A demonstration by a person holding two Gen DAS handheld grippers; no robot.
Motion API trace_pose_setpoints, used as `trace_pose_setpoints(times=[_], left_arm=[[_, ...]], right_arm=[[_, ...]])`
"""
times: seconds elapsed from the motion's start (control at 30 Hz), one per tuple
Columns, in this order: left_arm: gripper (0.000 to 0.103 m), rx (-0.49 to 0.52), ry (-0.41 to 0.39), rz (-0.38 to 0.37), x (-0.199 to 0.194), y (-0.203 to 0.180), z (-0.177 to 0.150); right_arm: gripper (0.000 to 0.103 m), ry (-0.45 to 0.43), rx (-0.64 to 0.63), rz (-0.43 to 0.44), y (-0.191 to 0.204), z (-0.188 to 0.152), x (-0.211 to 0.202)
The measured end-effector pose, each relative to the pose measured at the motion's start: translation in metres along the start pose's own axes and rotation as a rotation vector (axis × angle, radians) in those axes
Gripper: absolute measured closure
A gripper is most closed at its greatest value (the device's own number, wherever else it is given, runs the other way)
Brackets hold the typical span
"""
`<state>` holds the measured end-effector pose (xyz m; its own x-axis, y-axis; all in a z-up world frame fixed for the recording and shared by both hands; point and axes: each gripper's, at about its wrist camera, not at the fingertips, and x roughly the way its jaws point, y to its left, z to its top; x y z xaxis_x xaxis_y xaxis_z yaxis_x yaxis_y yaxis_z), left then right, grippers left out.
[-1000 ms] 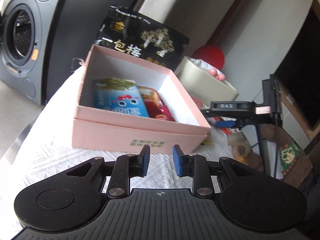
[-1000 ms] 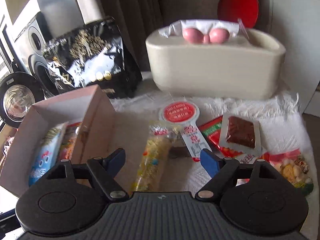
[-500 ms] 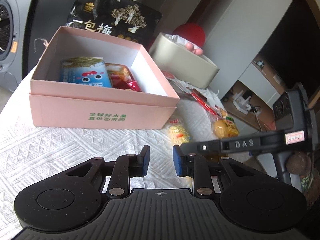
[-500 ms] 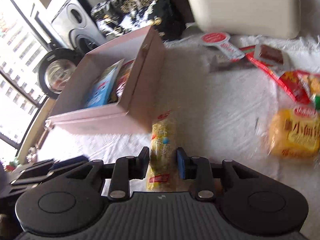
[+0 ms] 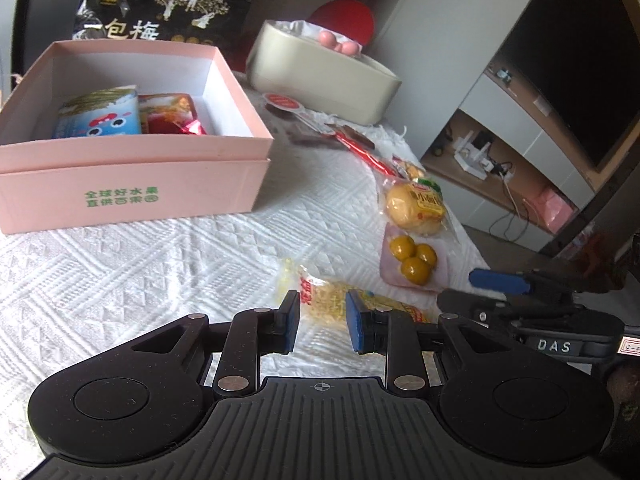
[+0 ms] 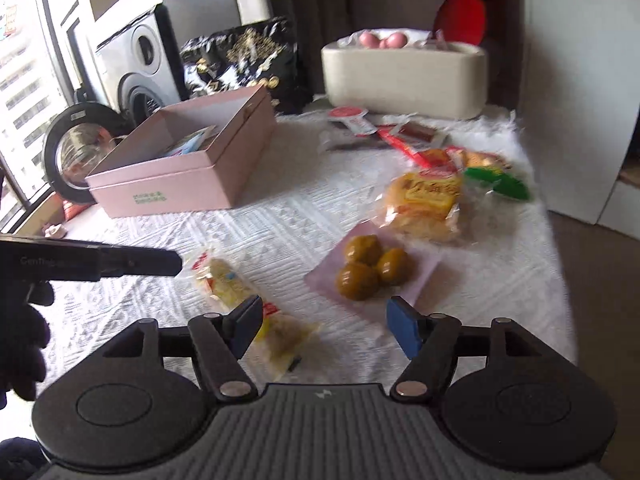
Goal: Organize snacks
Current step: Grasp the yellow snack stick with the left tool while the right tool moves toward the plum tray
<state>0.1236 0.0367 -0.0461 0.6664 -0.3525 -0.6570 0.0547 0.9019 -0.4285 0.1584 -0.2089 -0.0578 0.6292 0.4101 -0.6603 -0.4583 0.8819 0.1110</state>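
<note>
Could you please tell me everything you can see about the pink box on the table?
The pink box is a rectangular cardboard carton with no lid on it, pale pink outside and white inside, with small green print on its near side. A seam runs around the walls, as if one shell sits inside another. It stands flat and upright on the white cloth, in front of a black bag. Inside lie a blue packet and a red packet. Neither gripper touches it.
</note>
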Motion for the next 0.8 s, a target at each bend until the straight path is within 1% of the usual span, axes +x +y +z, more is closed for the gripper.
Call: trace_pose_setpoints(times=[0.07, 0.13, 0.17, 0.2, 0.23, 0.3, 0.37, 0.4, 0.43, 0.47, 0.5, 0.53, 0.57, 0.6, 0.63, 0.7, 0.73, 0.77, 0.8], left_arm=[[0.075, -0.001, 0.012, 0.002, 0.002, -0.005, -0.001], [0.075, 0.003, 0.01, 0.003, -0.002, -0.008, -0.003], [0.075, 0.004, 0.012, 0.002, -0.004, -0.009, -0.004], [0.075, 0.002, 0.017, 0.002, -0.006, -0.01, -0.006], [0.075, -0.003, 0.024, 0.005, -0.008, -0.009, -0.006], [0.075, -0.015, 0.027, 0.021, -0.009, -0.008, -0.007], [0.075, -0.033, 0.02, 0.044, -0.01, -0.005, -0.005], [0.075, -0.042, 0.013, 0.054, -0.01, -0.003, -0.004], [0.075, -0.051, 0.007, 0.064, -0.011, -0.002, -0.002], [0.075, -0.058, 0.001, 0.069, -0.011, -0.002, -0.001], [0.075, -0.062, -0.005, 0.07, -0.012, -0.003, -0.001], [0.075, -0.064, -0.009, 0.067, -0.013, -0.004, 0.0], [0.075, -0.063, -0.008, 0.064, -0.013, -0.005, 0.0], [0.075, -0.061, -0.006, 0.06, -0.013, -0.007, 0.0], [0.075, -0.058, -0.001, 0.056, -0.013, -0.009, -0.001], [0.075, -0.06, 0.011, 0.048, -0.011, -0.011, -0.003], [0.075, -0.061, 0.015, 0.045, -0.01, -0.011, -0.003], [0.075, -0.062, 0.016, 0.043, -0.008, -0.011, -0.003], [0.075, -0.064, 0.015, 0.043, -0.007, -0.011, -0.003]], right_arm=[[0.033, -0.044, 0.013, -0.091, -0.01, -0.003, 0.0], [0.033, -0.071, -0.021, -0.194, -0.013, -0.007, 0.007], [0.034, -0.07, -0.041, -0.244, -0.013, -0.01, 0.011], [0.035, -0.062, -0.05, -0.257, -0.011, -0.013, 0.016], [0.035, -0.054, -0.045, -0.225, -0.011, -0.016, 0.017], [0.035, -0.045, -0.023, -0.104, -0.006, -0.021, 0.013], [0.036, -0.039, -0.031, 0.018, 0.002, -0.023, 0.007], [0.035, -0.041, -0.039, 0.064, 0.005, -0.022, 0.005], [0.034, -0.05, -0.041, 0.086, 0.006, -0.02, 0.003], [0.029, -0.059, -0.042, 0.085, 0.007, -0.017, 0.004], [0.022, -0.062, -0.041, 0.067, 0.006, -0.013, 0.006], [0.019, -0.056, -0.034, 0.045, 0.004, -0.01, 0.009], [0.018, -0.047, -0.015, 0.025, 0.001, -0.007, 0.014], [0.018, -0.034, 0.015, 0.023, -0.004, -0.004, 0.018], [0.018, -0.018, 0.053, 0.039, -0.008, -0.003, 0.023], [0.018, 0.011, 0.13, 0.107, -0.013, -0.002, 0.033], [0.017, 0.011, 0.148, 0.126, -0.013, -0.004, 0.037], [0.017, -0.012, 0.134, 0.108, -0.009, -0.006, 0.038], [0.018, -0.014, 0.098, 0.08, -0.003, -0.008, 0.039]])
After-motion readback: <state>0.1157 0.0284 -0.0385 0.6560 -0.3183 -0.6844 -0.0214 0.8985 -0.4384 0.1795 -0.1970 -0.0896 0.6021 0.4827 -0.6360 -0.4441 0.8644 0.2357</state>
